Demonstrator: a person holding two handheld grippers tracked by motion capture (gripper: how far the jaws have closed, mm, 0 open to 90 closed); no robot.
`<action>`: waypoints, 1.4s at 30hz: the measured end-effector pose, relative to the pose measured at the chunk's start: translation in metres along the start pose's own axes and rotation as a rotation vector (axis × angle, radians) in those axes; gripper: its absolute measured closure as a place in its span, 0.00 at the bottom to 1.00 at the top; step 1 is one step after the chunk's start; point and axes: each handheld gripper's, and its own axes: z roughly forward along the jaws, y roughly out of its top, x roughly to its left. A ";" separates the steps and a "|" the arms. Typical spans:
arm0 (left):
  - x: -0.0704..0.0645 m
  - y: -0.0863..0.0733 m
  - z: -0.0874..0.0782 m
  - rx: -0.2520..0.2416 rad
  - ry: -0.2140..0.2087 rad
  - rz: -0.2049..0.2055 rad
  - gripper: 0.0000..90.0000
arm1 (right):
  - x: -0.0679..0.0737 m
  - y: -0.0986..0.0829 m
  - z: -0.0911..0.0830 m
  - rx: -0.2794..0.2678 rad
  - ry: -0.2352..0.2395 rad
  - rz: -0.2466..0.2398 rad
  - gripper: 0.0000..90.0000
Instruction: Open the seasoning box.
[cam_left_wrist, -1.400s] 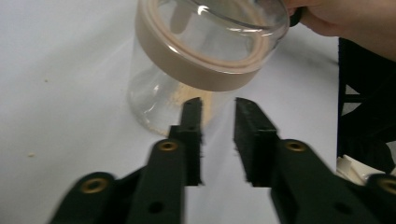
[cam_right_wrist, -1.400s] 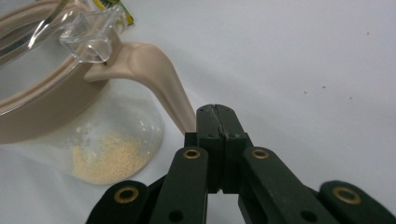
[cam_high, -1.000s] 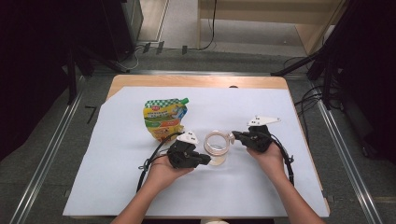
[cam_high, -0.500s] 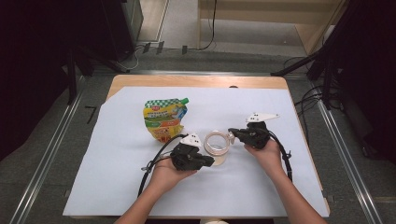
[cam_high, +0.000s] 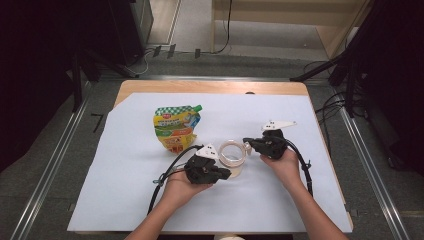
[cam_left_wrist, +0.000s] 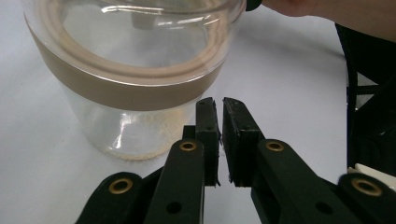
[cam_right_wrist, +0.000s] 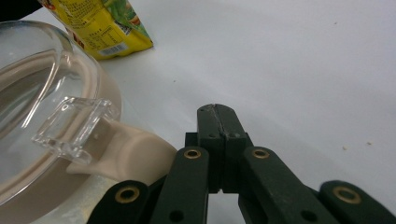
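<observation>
I've got a clear glass jar (cam_high: 232, 155) mid-counter (cam_high: 125, 200), beige band round its rim, a thin dusting of pale powder on its floor. A clear tab on its lid juts toward my right tongs (cam_high: 248, 145) at three o'clock, jaws pressed together on nothing. Left tongs (cam_high: 227, 173) at six o'clock, a slit apart, empty. Yellow-green pouch (cam_high: 176, 129) at ten o'clock.
</observation>
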 end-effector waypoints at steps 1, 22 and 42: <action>0.000 0.000 0.000 0.000 0.000 0.000 0.95 | 0.000 0.000 0.000 0.002 -0.002 0.001 1.00; 0.020 -0.002 -0.020 0.039 -0.034 -0.029 0.89 | 0.018 -0.011 -0.018 0.054 -0.043 -0.082 1.00; 0.035 0.022 -0.042 -0.037 -0.013 0.061 0.31 | 0.041 -0.026 -0.060 0.023 -0.050 -0.013 1.00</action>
